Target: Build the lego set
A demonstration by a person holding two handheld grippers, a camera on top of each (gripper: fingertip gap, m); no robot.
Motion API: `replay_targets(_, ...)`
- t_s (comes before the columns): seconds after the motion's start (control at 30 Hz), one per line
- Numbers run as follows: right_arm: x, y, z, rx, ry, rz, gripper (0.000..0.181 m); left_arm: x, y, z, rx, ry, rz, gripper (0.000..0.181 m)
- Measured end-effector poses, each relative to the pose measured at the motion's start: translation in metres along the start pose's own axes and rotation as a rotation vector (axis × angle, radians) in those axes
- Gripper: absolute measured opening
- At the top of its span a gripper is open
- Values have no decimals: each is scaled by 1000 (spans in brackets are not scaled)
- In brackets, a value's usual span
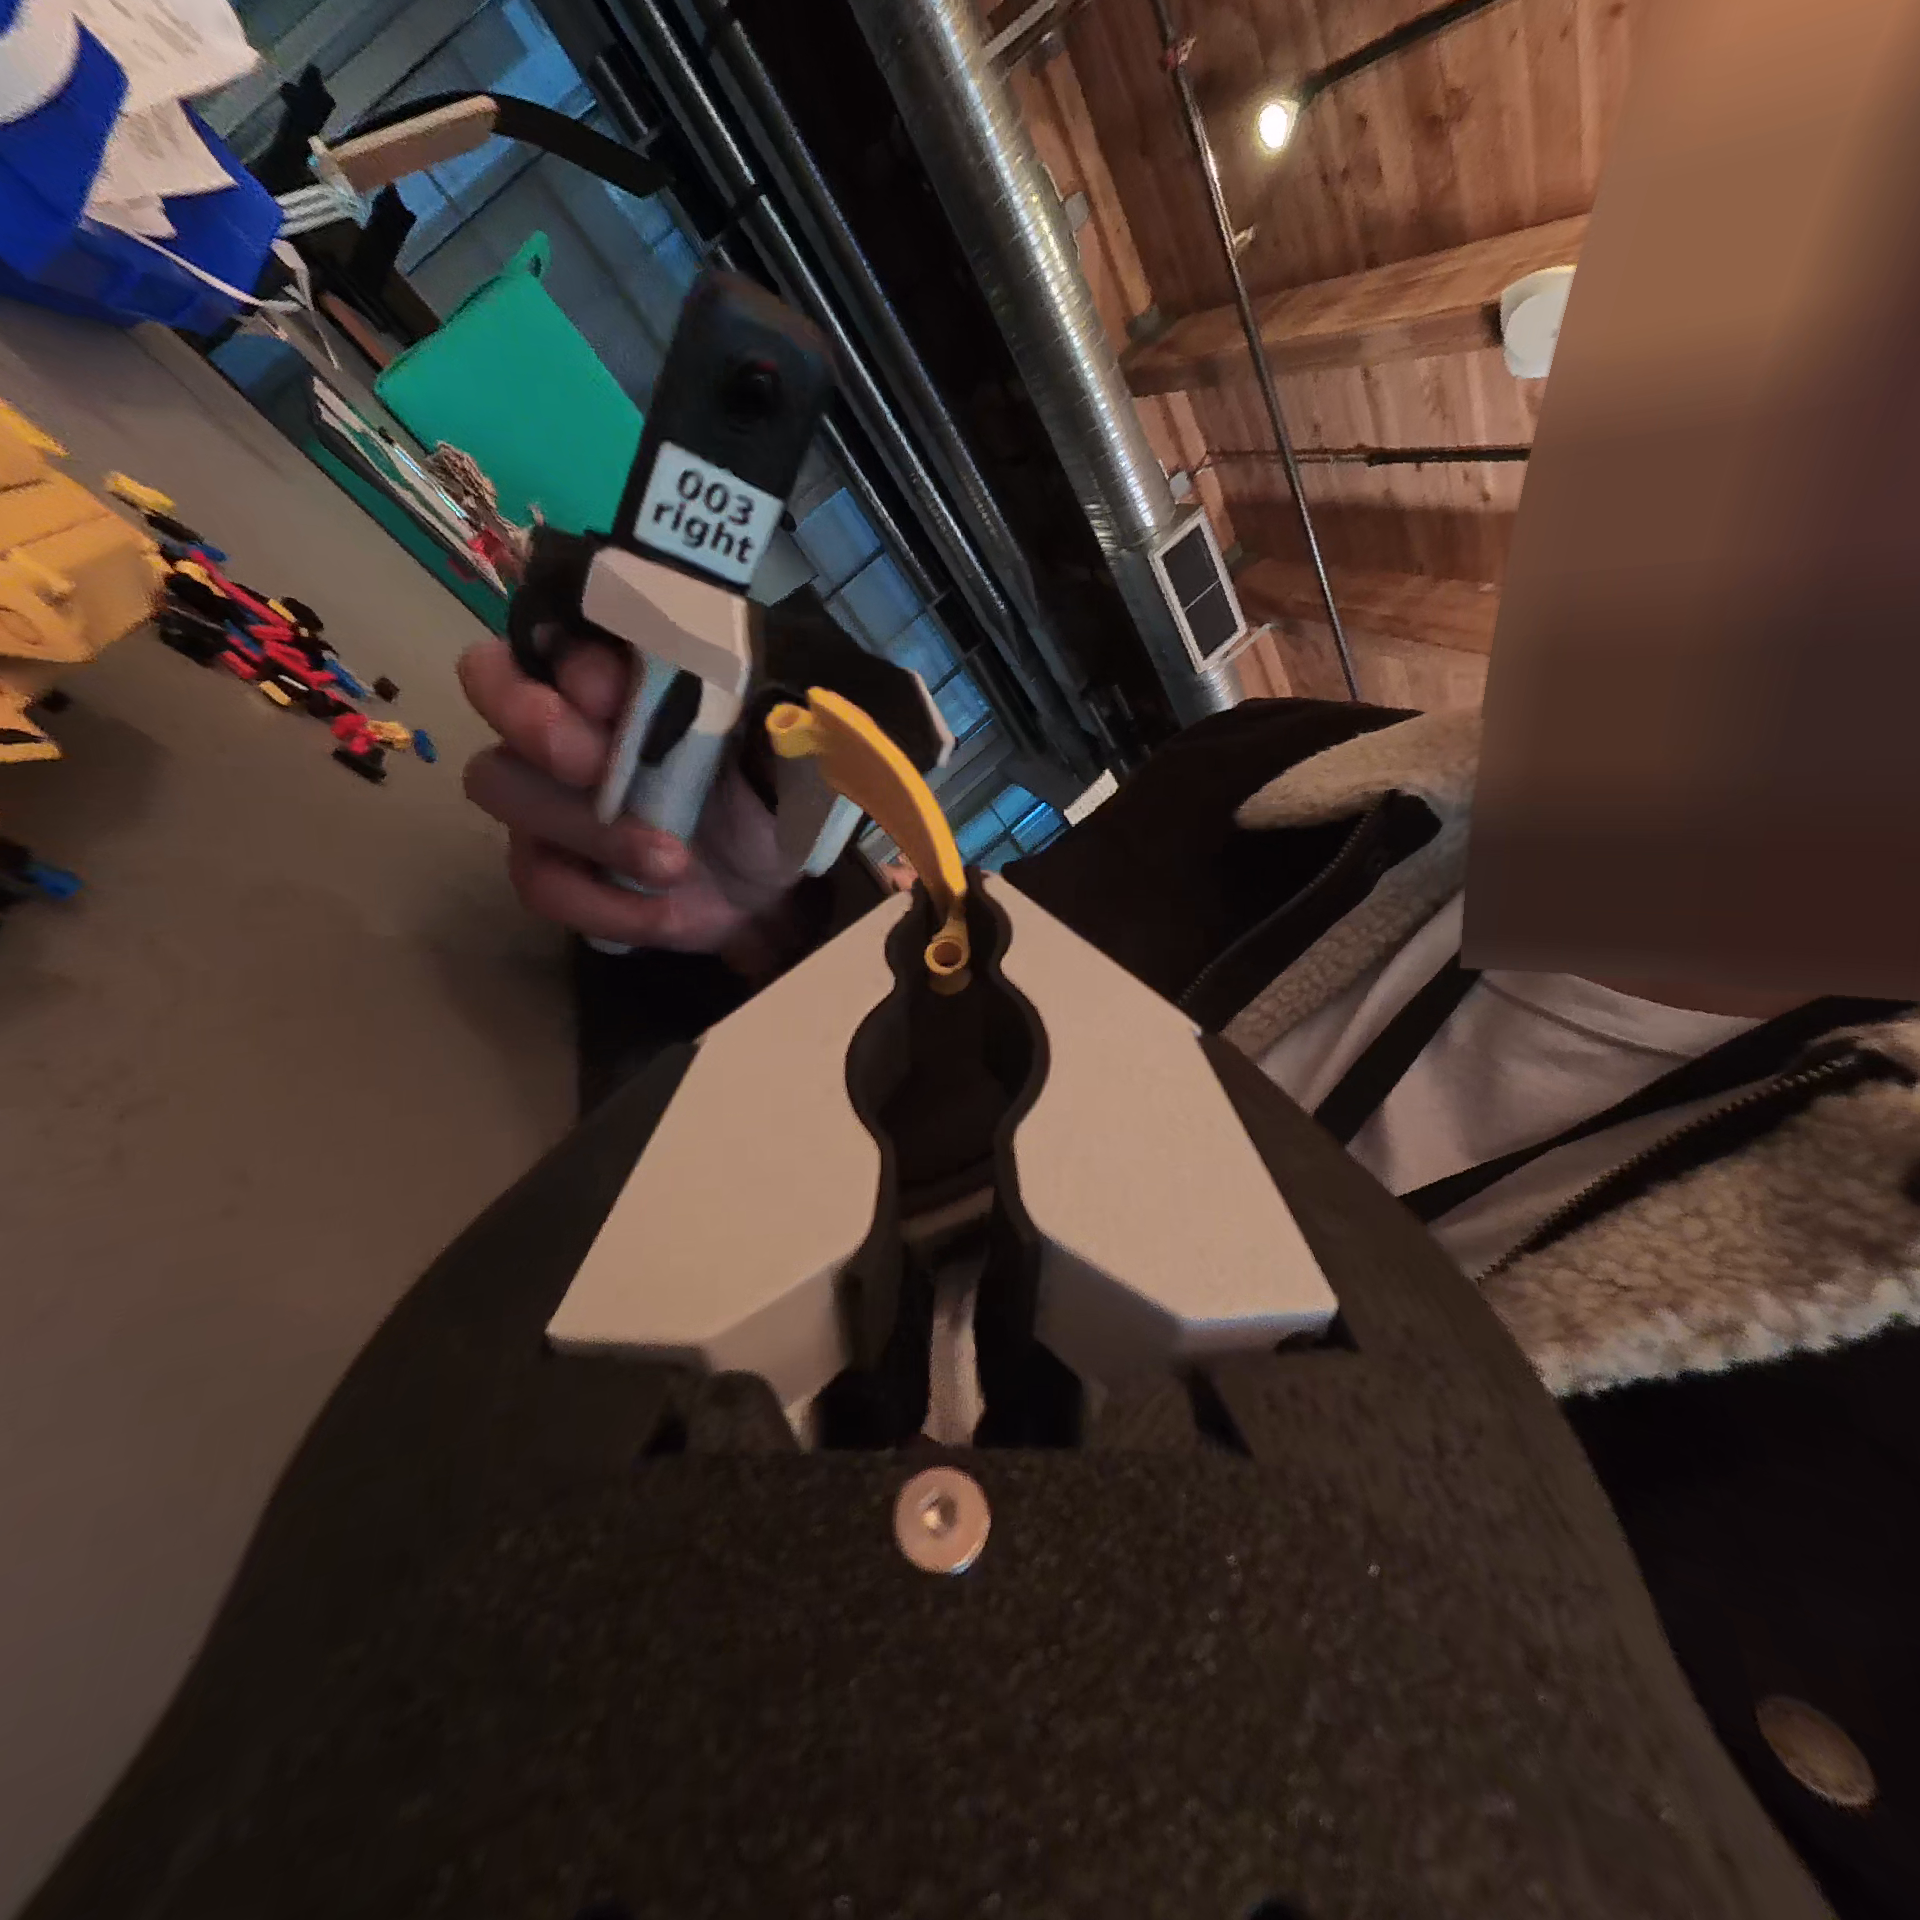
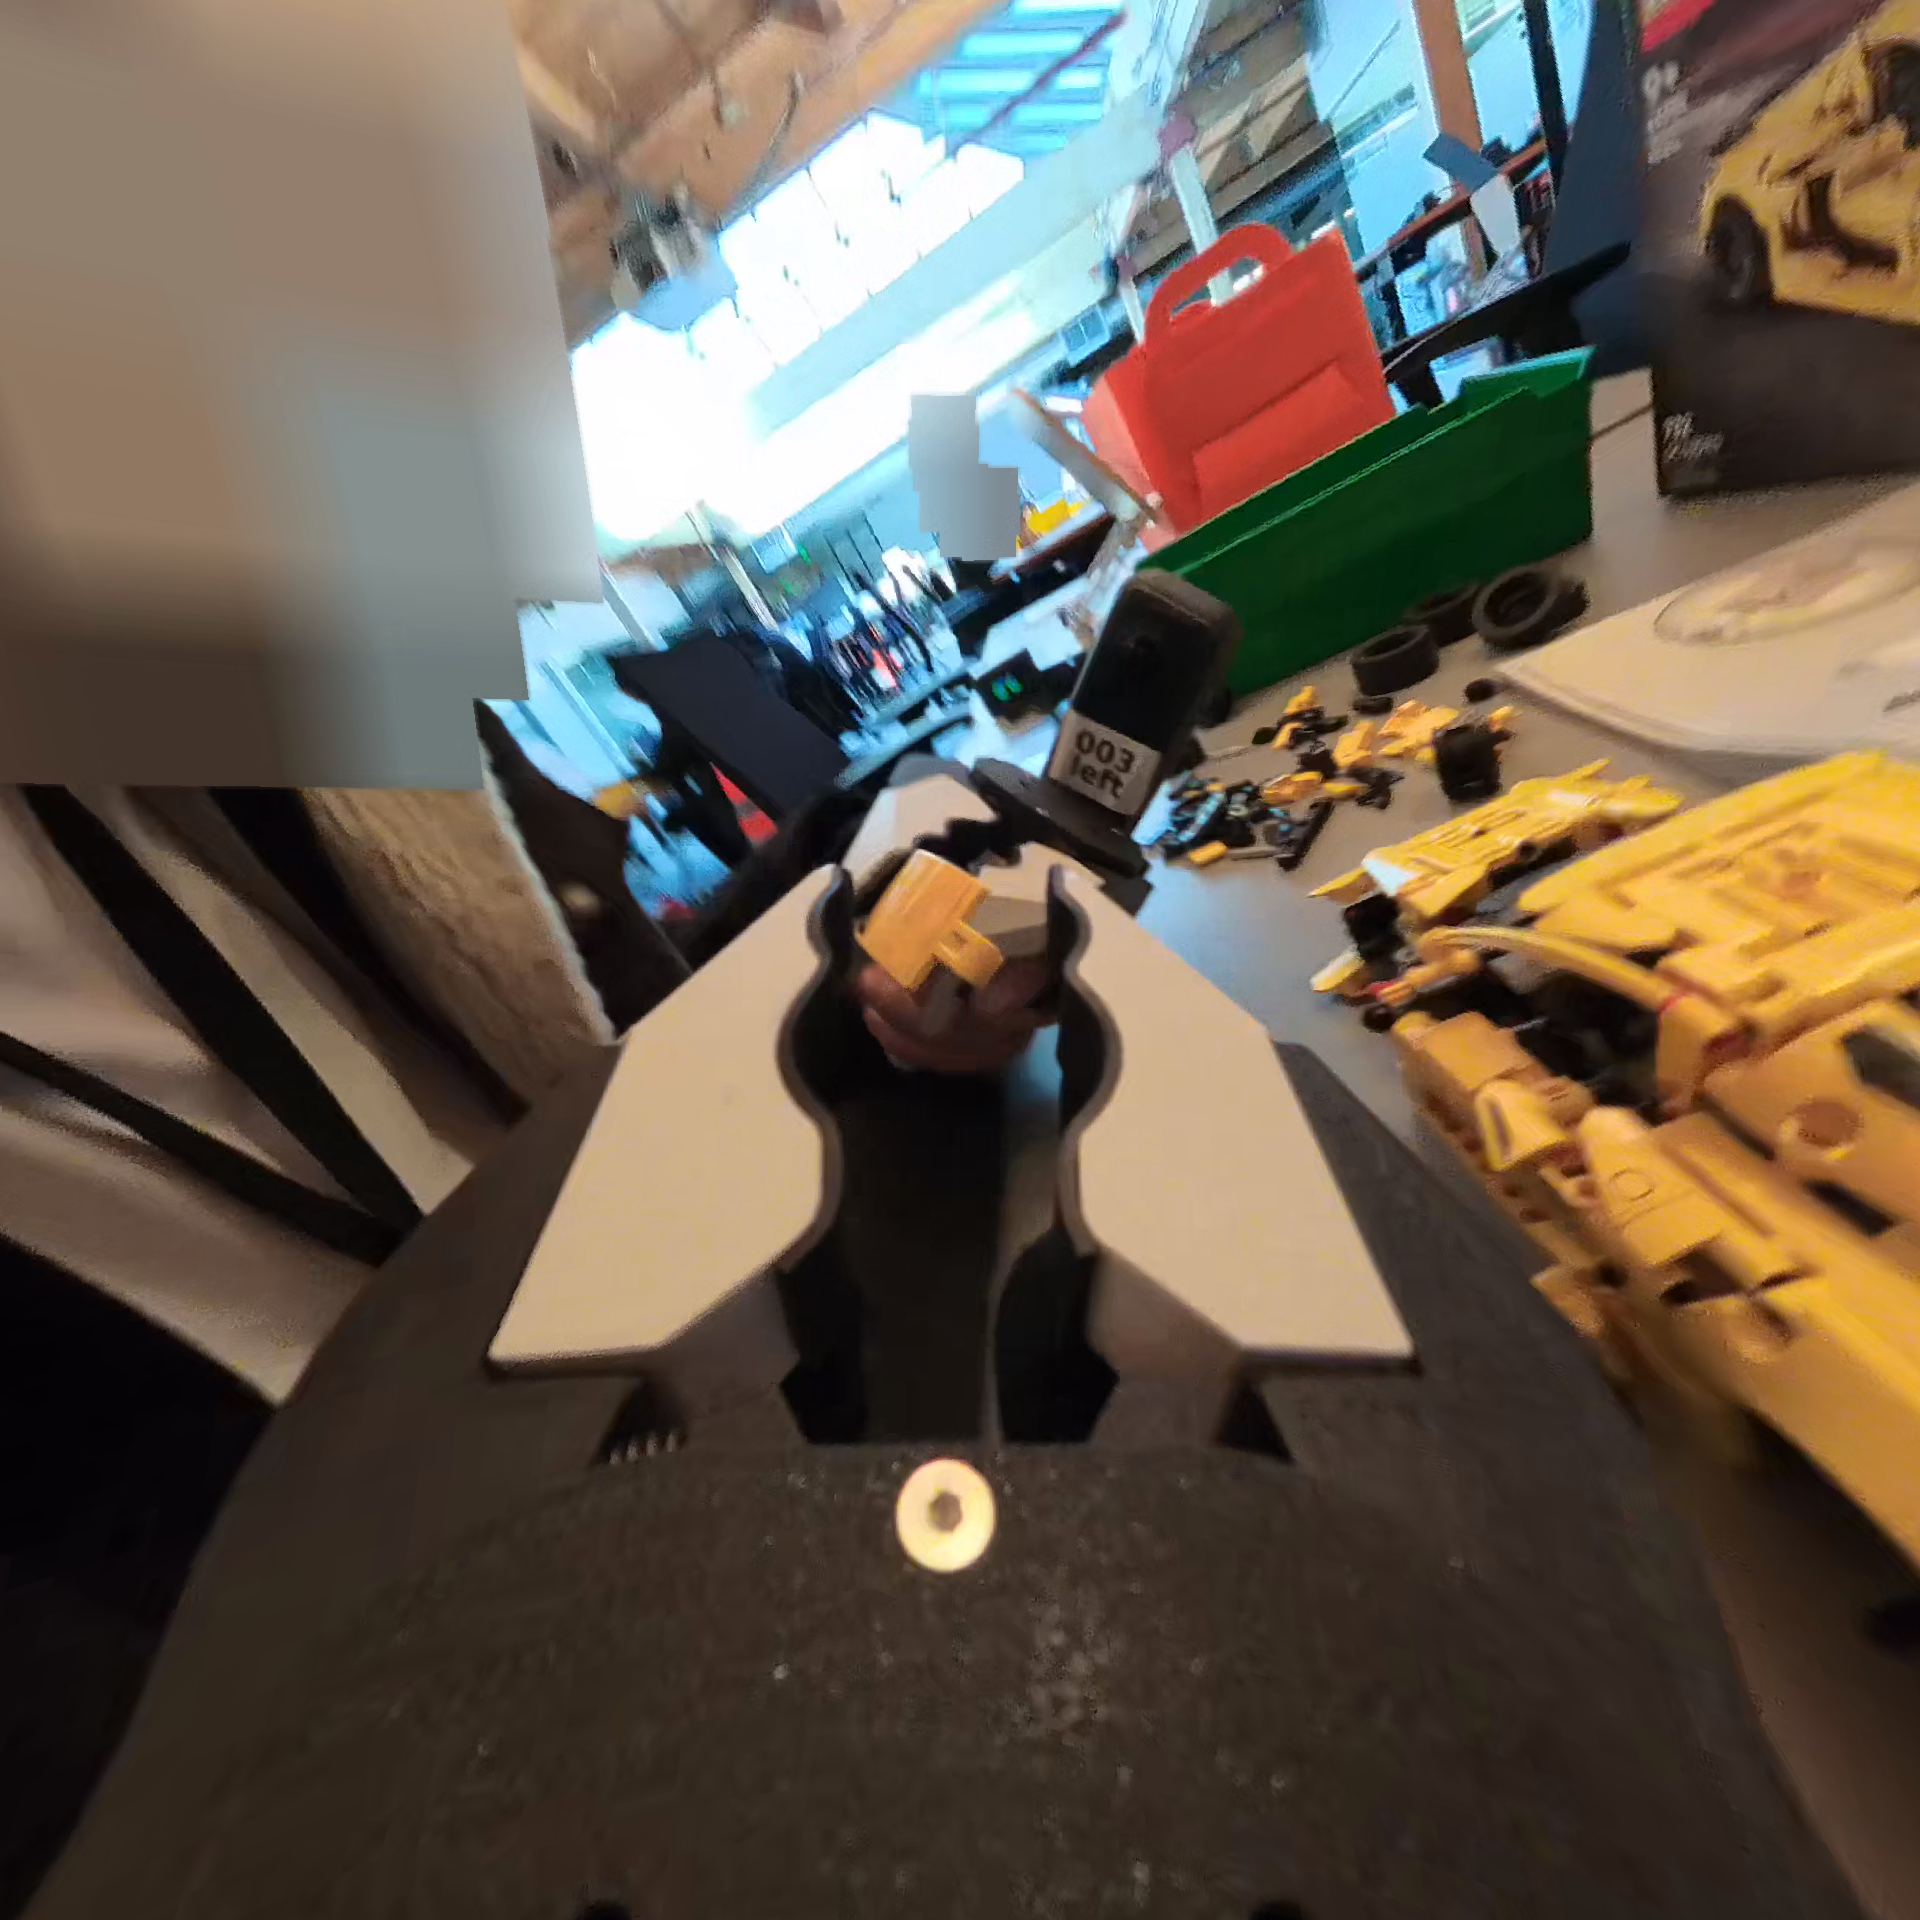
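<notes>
The surface [image 2: 1299, 966] carries the part-built yellow car [image 2: 1662, 1091], with loose pieces [image 2: 1340, 769] beyond it. The left gripper [image 1: 948, 925], clenched on a curved yellow piece [image 1: 883, 800], is raised clear, seemingly for inspection. The right gripper [image 2: 951, 904] is seen slightly parted, grasping nothing.

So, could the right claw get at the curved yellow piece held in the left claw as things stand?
Probably yes. The right claw is open, and the curved yellow plastic piece, pinched in the left claw, sticks out between its tips with nothing in the way.
</notes>
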State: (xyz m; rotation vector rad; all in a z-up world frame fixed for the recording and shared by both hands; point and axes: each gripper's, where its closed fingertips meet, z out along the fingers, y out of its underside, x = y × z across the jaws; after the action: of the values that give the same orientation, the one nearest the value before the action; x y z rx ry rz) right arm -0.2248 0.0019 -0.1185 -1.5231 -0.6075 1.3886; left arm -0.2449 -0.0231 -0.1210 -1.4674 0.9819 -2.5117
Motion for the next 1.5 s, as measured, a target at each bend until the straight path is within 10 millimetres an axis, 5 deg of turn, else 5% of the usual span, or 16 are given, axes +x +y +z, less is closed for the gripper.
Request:
replay_targets(0.17,-21,6,0,-112,-59,-332,29,2,17,9,-114,28,-25,5)
replay_targets(0.43,-30,36,-2,-377,-219,-252,20,2,30,14,-195,24,-17,5)
replay_targets(1.27,-20,22,5,-229,-179,19,5,-3,28,14,-173,-11,-5,5)
replay_targets(1.5,-24,22,-7,-239,-182,-215,20,-4,29,13,-182,-11,-22,4)
